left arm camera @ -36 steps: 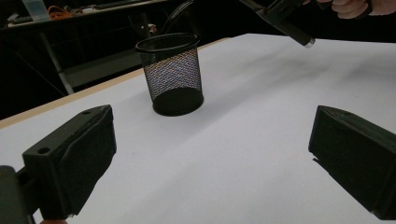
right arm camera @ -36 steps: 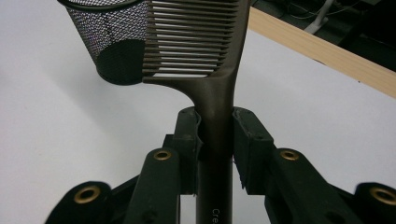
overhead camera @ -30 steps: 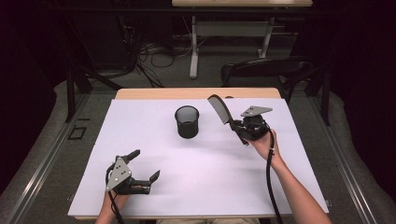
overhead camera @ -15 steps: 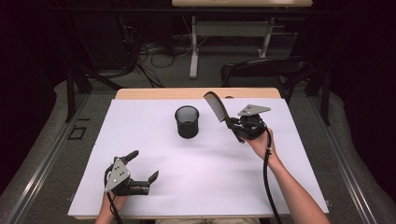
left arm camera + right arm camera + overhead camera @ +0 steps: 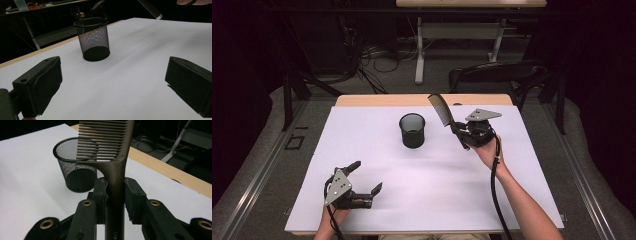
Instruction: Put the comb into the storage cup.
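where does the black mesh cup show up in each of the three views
High view: the mesh cup stands upright at centre, on the far half of the white table.
Left gripper view: upper centre-left, beyond the left gripper and its wide-open jaws.
Right gripper view: left of centre, partly behind the comb clamped in the right gripper.
Shared landmark: the table's wooden far edge.

I see the mesh cup [image 5: 412, 130] on the table [image 5: 512, 200] at upper centre, the comb [image 5: 443, 113] just right of it, and my left gripper [image 5: 364, 177] at lower left.
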